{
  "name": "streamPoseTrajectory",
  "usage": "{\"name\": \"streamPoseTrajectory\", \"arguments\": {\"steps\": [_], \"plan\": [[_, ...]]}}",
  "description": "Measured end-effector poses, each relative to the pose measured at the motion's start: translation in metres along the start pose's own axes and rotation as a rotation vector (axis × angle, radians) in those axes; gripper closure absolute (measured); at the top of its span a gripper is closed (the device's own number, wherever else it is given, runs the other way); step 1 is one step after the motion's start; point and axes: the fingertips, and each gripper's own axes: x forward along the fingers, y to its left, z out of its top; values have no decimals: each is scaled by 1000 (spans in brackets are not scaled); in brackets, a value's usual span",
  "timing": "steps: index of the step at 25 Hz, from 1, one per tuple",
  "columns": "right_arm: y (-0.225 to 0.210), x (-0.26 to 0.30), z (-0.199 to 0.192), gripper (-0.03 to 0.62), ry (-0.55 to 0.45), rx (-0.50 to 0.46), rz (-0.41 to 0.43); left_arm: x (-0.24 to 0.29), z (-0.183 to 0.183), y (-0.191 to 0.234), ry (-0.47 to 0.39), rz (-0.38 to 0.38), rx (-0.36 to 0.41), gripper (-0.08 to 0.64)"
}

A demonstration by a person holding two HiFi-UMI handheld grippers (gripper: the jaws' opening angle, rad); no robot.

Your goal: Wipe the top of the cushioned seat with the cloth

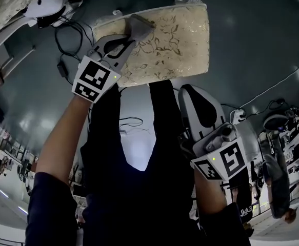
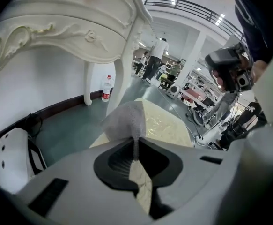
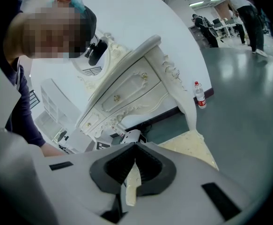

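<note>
Left fingers: the left gripper [image 2: 136,143] has its fingers clamped on a fold of the grey knitted cloth [image 2: 126,120].
Right fingers: the right gripper [image 3: 135,150] has its fingers pressed together with nothing between them; it is held low by the person's body, well apart from the seat.
Cloth: bunched ahead of the fingers, lying on the seat top near its left end.
Seat: the cream cushioned seat with a gold leaf pattern [image 1: 177,40] stands on the floor.
Progress: wiping looks under way; most of the top lies to the right of the cloth, and no mark shows what is already wiped.
Writing: the clear bottle's red label [image 2: 107,89] is too small to read.

No legible text or numbers
</note>
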Motion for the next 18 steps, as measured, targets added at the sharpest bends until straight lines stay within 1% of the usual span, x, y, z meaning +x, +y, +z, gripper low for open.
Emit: {"name": "streamPoseTrajectory", "arguments": {"steps": [6, 12, 18], "plan": [[-48, -53, 26, 566, -46, 13, -29, 51, 50, -48, 11, -36, 38, 532], [-83, -74, 43, 566, -87, 28, -55, 97, 79, -72, 23, -84, 74, 532], [-112, -95, 48, 566, -99, 40, -79, 122, 100, -90, 21, -99, 87, 532]]}}
